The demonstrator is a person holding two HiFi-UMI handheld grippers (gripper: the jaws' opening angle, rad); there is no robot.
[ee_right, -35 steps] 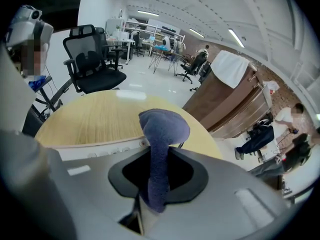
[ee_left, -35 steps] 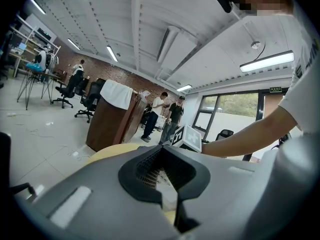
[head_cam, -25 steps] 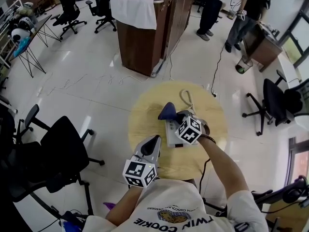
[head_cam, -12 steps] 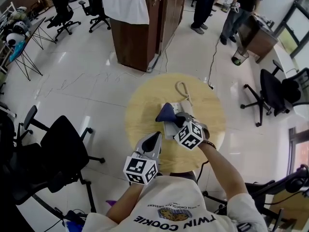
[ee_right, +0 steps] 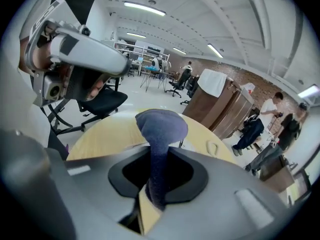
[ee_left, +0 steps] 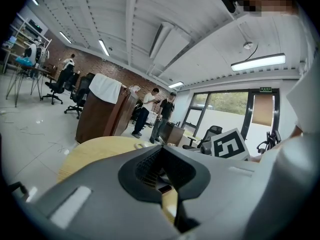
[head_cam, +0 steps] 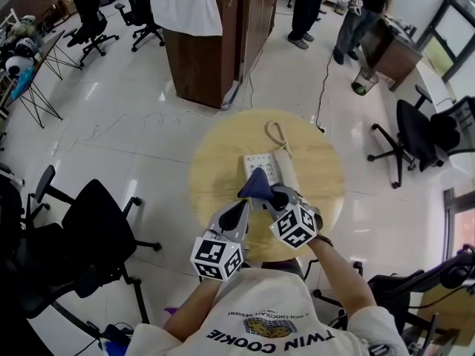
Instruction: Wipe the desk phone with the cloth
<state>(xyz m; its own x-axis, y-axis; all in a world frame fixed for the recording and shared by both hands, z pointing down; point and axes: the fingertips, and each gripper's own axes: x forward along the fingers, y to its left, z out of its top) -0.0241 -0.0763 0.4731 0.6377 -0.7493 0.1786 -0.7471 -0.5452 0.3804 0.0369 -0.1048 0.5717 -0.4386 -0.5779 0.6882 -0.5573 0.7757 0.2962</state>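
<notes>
Blue cloth (ee_right: 160, 129) stands bunched between the jaws of the right tool (head_cam: 272, 197). The jaws are clamped on its lower fold, so a rounded wad sticks out past the tips. That soft wad, rather than hard plastic, is what would meet any surface. Just ahead of those tips lies the pale desk phone (head_cam: 264, 167), flat on the round wooden worktop (head_cam: 215, 170). The cloth is over or touching the phone's near edge; the head view does not settle which. A looped cord (head_cam: 279, 135) trails off beyond the phone's far end.

The left tool (head_cam: 240, 213) sits close beside the right one, on its left, with its jaws together and nothing between them. Its tips point toward the phone's near corner but stay apart from it. It seems placed there to steady the phone if wiping pushes it. By the look of it, the wipe is at the phone's near end. A light body on smooth wood could slide under pressure.
</notes>
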